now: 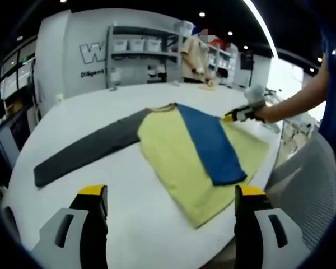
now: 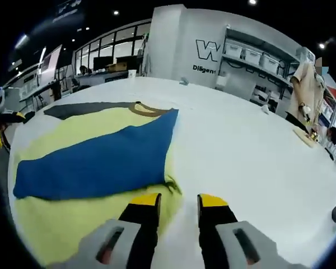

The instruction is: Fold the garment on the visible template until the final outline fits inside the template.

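Note:
A long-sleeved shirt lies flat on the white table [image 1: 129,218]. Its yellow body [image 1: 173,151] faces up, the grey sleeve [image 1: 89,151] stretches out to the left, and the blue sleeve [image 1: 213,140] is folded diagonally across the body. My left gripper [image 1: 171,196] hovers open, short of the shirt's near edge, jaws wide apart. My right gripper [image 1: 231,117] sits at the shirt's far right edge, held by a hand. In the right gripper view its jaws [image 2: 179,200] stand a little apart over the yellow hem [image 2: 73,235], beside the blue sleeve [image 2: 101,159], with nothing between them.
A person [image 1: 196,56] stands at the table's far end by small objects [image 2: 305,137]. Shelves with white bins [image 1: 140,50] line the back wall. The table's edge [image 1: 280,151] runs close to the right of the shirt.

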A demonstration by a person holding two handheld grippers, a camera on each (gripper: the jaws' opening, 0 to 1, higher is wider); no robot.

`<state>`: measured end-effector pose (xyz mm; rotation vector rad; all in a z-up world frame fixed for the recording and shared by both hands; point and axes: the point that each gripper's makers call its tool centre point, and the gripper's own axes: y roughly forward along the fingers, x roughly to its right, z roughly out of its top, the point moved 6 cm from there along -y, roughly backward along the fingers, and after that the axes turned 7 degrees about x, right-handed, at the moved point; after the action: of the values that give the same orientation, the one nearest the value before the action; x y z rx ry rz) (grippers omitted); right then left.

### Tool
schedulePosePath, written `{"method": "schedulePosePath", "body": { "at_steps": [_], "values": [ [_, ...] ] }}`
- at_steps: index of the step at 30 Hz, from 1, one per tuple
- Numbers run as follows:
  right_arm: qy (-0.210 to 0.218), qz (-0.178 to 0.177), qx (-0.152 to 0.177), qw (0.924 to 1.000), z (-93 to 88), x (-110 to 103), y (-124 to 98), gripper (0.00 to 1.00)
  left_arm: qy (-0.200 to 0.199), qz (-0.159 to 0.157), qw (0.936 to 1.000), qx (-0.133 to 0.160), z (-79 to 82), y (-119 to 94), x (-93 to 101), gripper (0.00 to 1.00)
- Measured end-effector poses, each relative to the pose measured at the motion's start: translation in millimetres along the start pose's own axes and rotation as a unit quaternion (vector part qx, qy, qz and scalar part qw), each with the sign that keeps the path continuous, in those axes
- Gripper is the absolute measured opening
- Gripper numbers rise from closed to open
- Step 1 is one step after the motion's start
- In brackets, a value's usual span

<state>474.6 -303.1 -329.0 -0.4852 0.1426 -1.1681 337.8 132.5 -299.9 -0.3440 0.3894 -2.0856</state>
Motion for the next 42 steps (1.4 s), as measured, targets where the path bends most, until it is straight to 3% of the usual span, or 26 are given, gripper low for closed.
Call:
{"method": "schedulePosePath", "body": {
  "at_steps": [1, 3, 4, 5, 7, 12, 13, 15, 16, 19, 21, 22, 23, 25, 26, 27, 28, 30, 34, 39, 42],
  "values": [
    [0.011, 0.005, 0.021, 0.9997, 4.0, -0.3, -6.9, 0.16, -0.003, 0.003, 1.0, 0.001, 0.3, -0.5, -1.5, 0.9],
    [0.029, 0.015, 0.049, 0.9982, 9.9, -2.3, -17.9, 0.22, -0.027, 0.027, 0.9992, 0.012, 1.8, -3.3, -13.7, 0.89],
    [0.063, 0.038, 0.076, 0.9944, 20.1, -11.6, -38.9, 0.25, -0.041, 0.068, 0.9968, 0.005, -0.6, -6.4, -29.3, 0.89],
    [0.076, 0.043, 0.086, 0.9925, 22.0, -13.6, -44.1, 0.28, -0.04, 0.079, 0.9961, 0.005, -0.9, -7.2, -33.7, 0.91],
    [0.152, 0.059, 0.133, 0.9776, 16.9, -7.6, -64.2, 0.31, -0.053, 0.11, 0.9923, 0.021, 3.1, -8.5, -47.4, 0.92],
    [0.176, 0.053, 0.13, 0.9743, 3.4, -19.5, -108.0, 0.46, -0.114, 0.17, 0.9777, 0.046, 7.5, -8.6, -82.7, 0.9],
    [0.182, 0.037, 0.12, 0.9752, -5.7, -11.9, -116.5, 0.48, -0.128, 0.189, 0.9721, 0.053, 7.9, -7.7, -95.6, 0.9],
    [0.208, 0.011, 0.117, 0.9711, -18.2, -4.9, -131.1, 0.48, -0.179, 0.232, 0.9545, 0.058, 3.8, -7.2, -121.5, 0.9],
    [0.22, 0.003, 0.12, 0.9681, -22.7, -3.6, -139.2, 0.47, -0.215, 0.257, 0.9398, 0.069, 3.0, -6.2, -132.5, 0.91],
    [0.232, -0.02, 0.122, 0.9649, -30.2, -1.5, -155.8, 0.46, -0.276, 0.291, 0.9103, 0.102, -4.1, -3.7, -167.1, 0.85],
    [0.234, -0.029, 0.128, 0.9633, -31.6, -3.1, -165.5, 0.4, -0.315, 0.307, 0.8894, 0.125, -5.2, 0.1, -183.4, 0.8],
    [0.239, -0.033, 0.129, 0.9619, -32.5, -2.8, -168.5, 0.39, -0.321, 0.309, 0.8852, 0.133, 0.7, -0.3, -172.9, 0.78],
    [0.243, -0.039, 0.129, 0.9607, -35.0, -1.2, -172.1, 0.39, -0.336, 0.314, 0.8786, 0.129, -1.5, 1.8, -175.9, 0.78],
    [0.244, -0.044, 0.132, 0.9597, -35.3, -0.8, -175.6, 0.38, -0.336, 0.312, 0.88, 0.124, -5.9, 4.7, -184.3, 0.79],
    [0.245, -0.048, 0.132, 0.9593, -34.3, -2.4, -179.7, 0.37, -0.343, 0.314, 0.8768, 0.124, -7.7, 5.9, -187.5, 0.8],
    [0.245, -0.05, 0.132, 0.9592, -35.6, -1.9, -181.1, 0.37, -0.35, 0.318, 0.8719, 0.127, -9.5, 6.8, -192.8, 0.79],
    [0.244, -0.052, 0.133, 0.9591, -35.4, -1.5, -182.9, 0.37, -0.366, 0.321, 0.8613, 0.146, -7.9, 8.2, -196.8, 0.78],
    [0.247, -0.059, 0.136, 0.9575, -32.3, 0.0, -187.9, 0.36, -0.382, 0.313, 0.8547, 0.158, -8.3, 11.0, -203.6, 0.72],
    [0.258, -0.062, 0.144, 0.9535, -29.3, -1.9, -191.6, 0.3, -0.375, 0.322, 0.8577, 0.141, -11.9, 13.2, -205.8, 0.65],
    [0.262, -0.07, 0.146, 0.9512, -28.3, -4.8, -195.4, 0.28, -0.403, 0.321, 0.8426, 0.157, -6.9, 18.7, -215.9, 0.59],
    [0.262, -0.07, 0.143, 0.9518, -27.5, -10.1, -196.0, 0.27, -0.401, 0.322, 0.8443, 0.152, -8.0, 19.4, -220.9, 0.52]
  ]
}}
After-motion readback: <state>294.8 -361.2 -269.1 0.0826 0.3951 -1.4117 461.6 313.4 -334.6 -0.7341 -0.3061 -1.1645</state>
